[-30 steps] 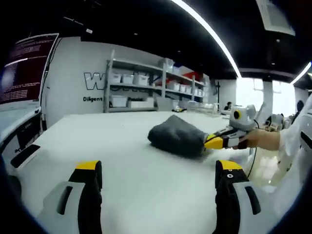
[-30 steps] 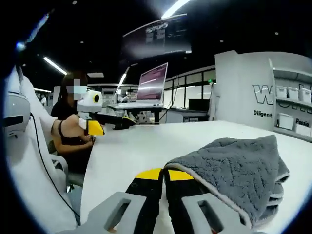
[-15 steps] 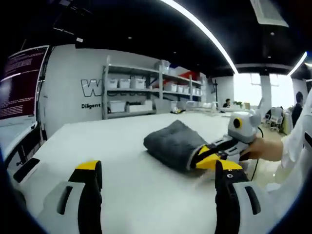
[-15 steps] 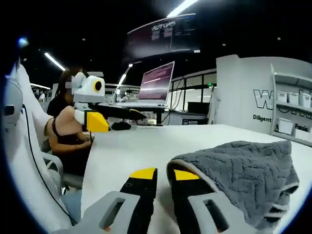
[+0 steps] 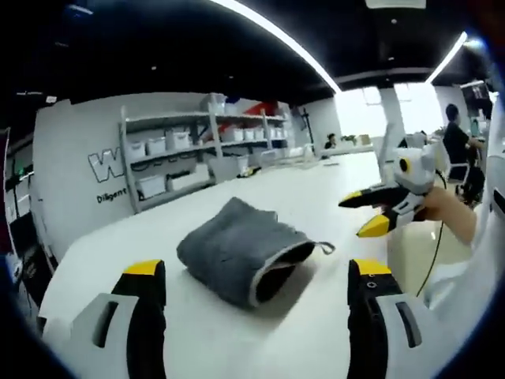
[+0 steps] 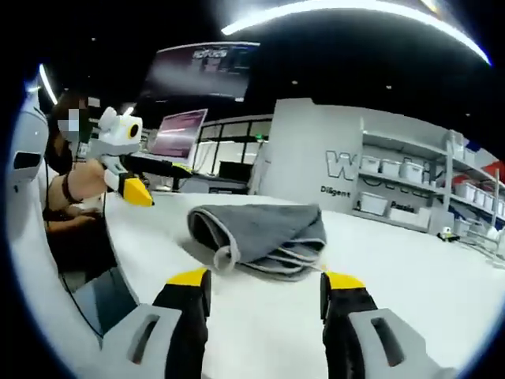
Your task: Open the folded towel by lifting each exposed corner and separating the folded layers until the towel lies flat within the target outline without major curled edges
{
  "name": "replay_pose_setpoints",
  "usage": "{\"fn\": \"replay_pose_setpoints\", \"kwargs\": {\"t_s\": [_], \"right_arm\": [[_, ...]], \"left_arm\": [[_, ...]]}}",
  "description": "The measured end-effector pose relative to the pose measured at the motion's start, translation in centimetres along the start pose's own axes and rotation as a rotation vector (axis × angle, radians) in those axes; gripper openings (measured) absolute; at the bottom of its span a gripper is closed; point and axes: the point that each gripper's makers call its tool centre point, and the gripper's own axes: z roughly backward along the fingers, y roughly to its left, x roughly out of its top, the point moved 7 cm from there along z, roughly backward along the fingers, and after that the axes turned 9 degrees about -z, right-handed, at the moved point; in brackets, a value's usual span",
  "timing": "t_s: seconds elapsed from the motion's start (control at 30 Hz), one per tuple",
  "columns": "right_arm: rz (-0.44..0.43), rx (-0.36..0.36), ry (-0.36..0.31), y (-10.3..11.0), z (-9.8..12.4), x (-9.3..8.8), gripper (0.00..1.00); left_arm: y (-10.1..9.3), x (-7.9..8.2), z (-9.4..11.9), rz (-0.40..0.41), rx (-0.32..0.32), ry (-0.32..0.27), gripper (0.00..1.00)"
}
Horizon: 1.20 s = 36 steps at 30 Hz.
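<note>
I see both my left gripper (image 5: 252,272) and right gripper (image 6: 264,280) open, near the folded towel (image 5: 241,257) on the desk (image 5: 331,316).

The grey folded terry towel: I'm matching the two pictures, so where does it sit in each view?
Left gripper view: the grey folded terry towel lies centre, on the white table, its open mouth toward the camera.
Right gripper view: it lies centre, above the open jaws.
Shared landmark: the white storage shelves behind the towel.
</note>
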Motion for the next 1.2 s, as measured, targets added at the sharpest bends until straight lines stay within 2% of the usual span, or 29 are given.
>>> {"fn": "replay_pose_setpoints", "kwargs": {"t_s": [0.13, 0.2, 0.33, 0.43, 0.47, 0.53, 0.7, 0.77, 0.9, 1.0, 1.13, 1.2], "right_arm": [[-0.054, -0.055, 0.007, -1.1, 1.2, -0.9, 0.67], [-0.085, -0.083, 0.017, -1.5, 1.5, -1.4, 0.72], [-0.121, -0.152, 0.052, -2.6, 2.2, -2.4, 0.82], [-0.133, -0.172, 0.032, -2.9, 2.8, -2.3, 0.83], [-0.139, -0.176, 0.022, -2.9, 3.0, -2.2, 0.83], [-0.142, -0.181, 0.004, -2.8, 3.2, -1.9, 0.83], [-0.137, -0.181, -0.025, -2.7, 3.8, -1.4, 0.83], [-0.137, -0.188, -0.035, -2.7, 3.9, -1.2, 0.83], [-0.136, -0.19, -0.044, -2.7, 3.9, -1.0, 0.82], [-0.137, -0.184, -0.047, -2.6, 3.9, -1.1, 0.82], [-0.144, -0.189, -0.041, -2.7, 4.0, -1.3, 0.82], [-0.144, -0.191, -0.042, -2.7, 4.1, -1.3, 0.82]], "left_arm": [[-1.3, 0.2, -2.4, -0.086, -0.058, 0.051, 0.9], [-1.7, 0.4, -3.5, -0.152, -0.065, 0.074, 0.9], [-2.1, 1.4, -5.4, -0.273, -0.048, 0.075, 0.89], [-2.5, 2.1, -6.4, -0.383, -0.054, 0.085, 0.82], [-2.7, 2.1, -6.8, -0.43, -0.054, 0.105, 0.79], [-3.2, 2.0, -7.5, -0.502, -0.068, 0.147, 0.74], [-4.6, 1.9, -8.8, -0.699, -0.093, 0.173, 0.6], [-5.1, 1.7, -9.1, -0.753, -0.107, 0.187, 0.55], [-6.3, 1.4, -9.9, -0.789, -0.168, 0.198, 0.37], [-6.3, 0.9, -10.4, -0.876, -0.164, 0.229, 0.29], [-5.9, 0.3, -10.8, -0.848, -0.187, 0.244, 0.22], [-5.7, 0.5, -10.6, -0.825, -0.191, 0.233, 0.16]]}}
